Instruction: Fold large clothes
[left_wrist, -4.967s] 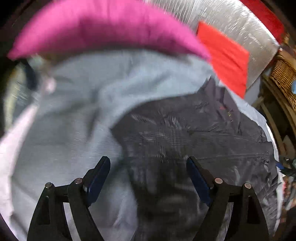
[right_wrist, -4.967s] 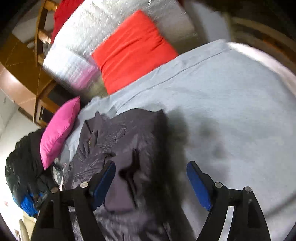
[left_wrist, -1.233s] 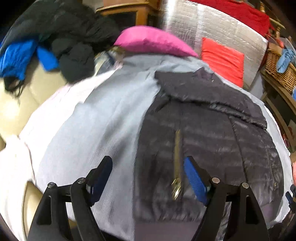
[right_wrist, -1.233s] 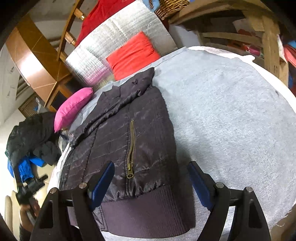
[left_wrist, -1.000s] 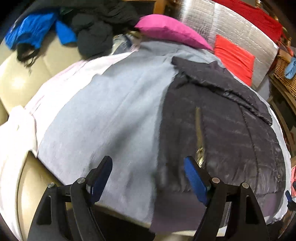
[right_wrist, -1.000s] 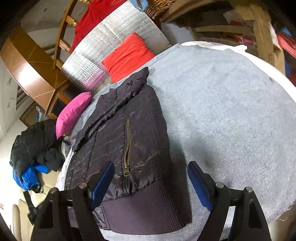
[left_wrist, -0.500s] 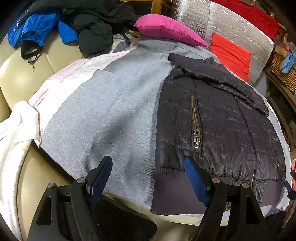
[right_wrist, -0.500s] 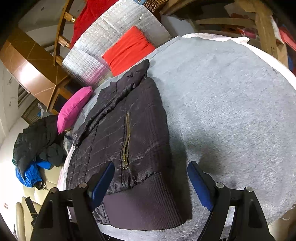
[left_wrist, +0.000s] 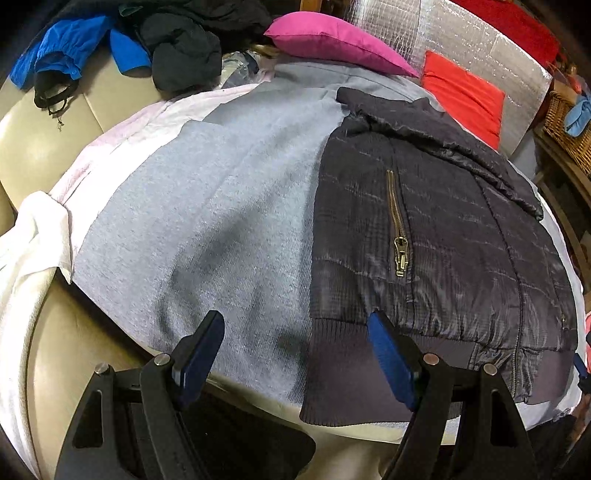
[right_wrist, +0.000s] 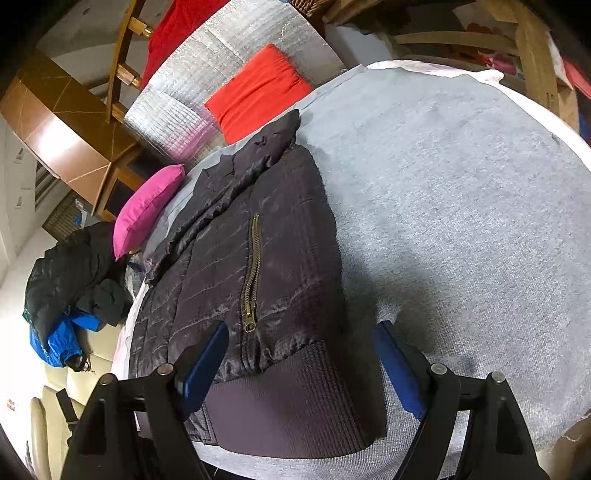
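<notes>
A dark quilted jacket (left_wrist: 436, 236) lies folded lengthways on a grey blanket (left_wrist: 207, 206), ribbed hem towards me, a brass pocket zip on top. It also shows in the right wrist view (right_wrist: 258, 280). My left gripper (left_wrist: 295, 347) is open and empty, just above the near left corner of the hem. My right gripper (right_wrist: 301, 354) is open and empty, over the near right part of the hem. Neither touches the jacket.
A pink cushion (left_wrist: 336, 40) and a red cushion (left_wrist: 461, 96) lie at the far end against a silver quilted panel (left_wrist: 480, 40). A pile of black and blue clothes (left_wrist: 110, 48) sits far left on a cream sofa. Wooden furniture (right_wrist: 532, 55) stands right.
Both grippers pulled back from close over the jacket towards its hem end, then came a little nearer the hem. The jacket has stayed flat and still.
</notes>
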